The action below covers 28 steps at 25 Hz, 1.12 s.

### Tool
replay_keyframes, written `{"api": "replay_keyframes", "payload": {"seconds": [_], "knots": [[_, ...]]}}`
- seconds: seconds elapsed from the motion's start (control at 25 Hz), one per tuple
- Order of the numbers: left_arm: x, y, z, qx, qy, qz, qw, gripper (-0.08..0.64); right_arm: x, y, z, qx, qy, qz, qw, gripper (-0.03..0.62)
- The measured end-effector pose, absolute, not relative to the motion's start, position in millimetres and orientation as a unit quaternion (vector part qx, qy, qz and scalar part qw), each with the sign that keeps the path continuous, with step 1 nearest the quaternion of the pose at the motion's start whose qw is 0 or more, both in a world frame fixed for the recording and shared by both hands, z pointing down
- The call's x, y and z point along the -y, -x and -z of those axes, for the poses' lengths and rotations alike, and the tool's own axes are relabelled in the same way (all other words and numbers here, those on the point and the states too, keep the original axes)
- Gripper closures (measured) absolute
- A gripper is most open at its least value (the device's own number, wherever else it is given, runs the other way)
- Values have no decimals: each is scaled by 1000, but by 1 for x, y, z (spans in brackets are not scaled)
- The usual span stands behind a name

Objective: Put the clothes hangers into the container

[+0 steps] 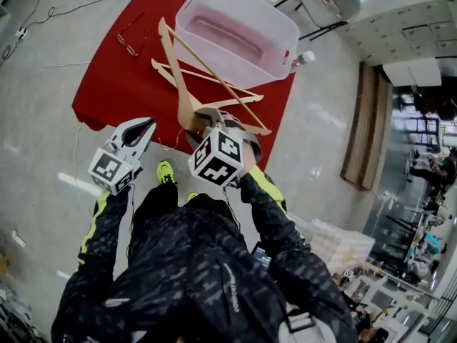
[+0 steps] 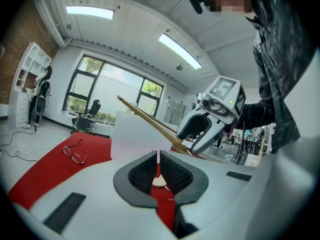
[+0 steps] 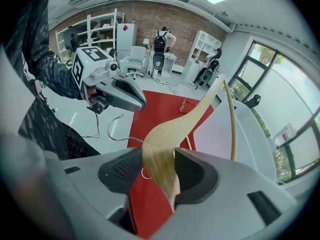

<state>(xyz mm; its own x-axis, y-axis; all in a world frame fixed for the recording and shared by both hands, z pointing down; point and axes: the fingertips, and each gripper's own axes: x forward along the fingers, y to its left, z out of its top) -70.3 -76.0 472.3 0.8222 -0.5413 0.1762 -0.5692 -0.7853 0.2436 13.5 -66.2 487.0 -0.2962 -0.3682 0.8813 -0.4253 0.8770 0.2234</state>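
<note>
My right gripper point(image 1: 208, 122) is shut on the neck of a wooden hanger point(image 1: 178, 70), which it holds tilted up over the red cloth point(image 1: 107, 77). One of the hanger's arms reaches to the rim of the translucent container point(image 1: 282, 31). In the right gripper view the pale wood point(image 3: 190, 119) passes between the pads point(image 3: 122, 166), and its metal hook point(image 3: 117, 129) sticks out to the left. A second wooden hanger point(image 1: 235, 90) lies flat on the cloth beside the container. My left gripper point(image 1: 145, 127) hovers shut and empty off the cloth's near edge, left of the right one.
A pair of red-rimmed glasses point(image 1: 128, 40) lies on the cloth left of the container. A water bottle point(image 1: 303, 58) stands past the container's right corner. A chair point(image 1: 328, 2) and cables sit on the grey floor beyond. My feet stand just below the cloth's near edge.
</note>
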Motion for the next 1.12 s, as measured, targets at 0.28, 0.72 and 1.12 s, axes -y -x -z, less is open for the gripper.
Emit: {"api": "replay_keyframes", "payload": {"seconds": [0.28, 0.72, 1.12], "knots": [[84, 64, -444, 292, -948, -40, 119, 548, 81, -21, -447, 811, -276, -6, 516, 384], [90, 51, -386, 295, -951, -34, 89, 548, 97, -30, -373, 824, -296, 28, 482, 383], [112, 40, -364, 310, -946, -29, 87, 548, 132, -40, -333, 832, -294, 52, 468, 383]]}}
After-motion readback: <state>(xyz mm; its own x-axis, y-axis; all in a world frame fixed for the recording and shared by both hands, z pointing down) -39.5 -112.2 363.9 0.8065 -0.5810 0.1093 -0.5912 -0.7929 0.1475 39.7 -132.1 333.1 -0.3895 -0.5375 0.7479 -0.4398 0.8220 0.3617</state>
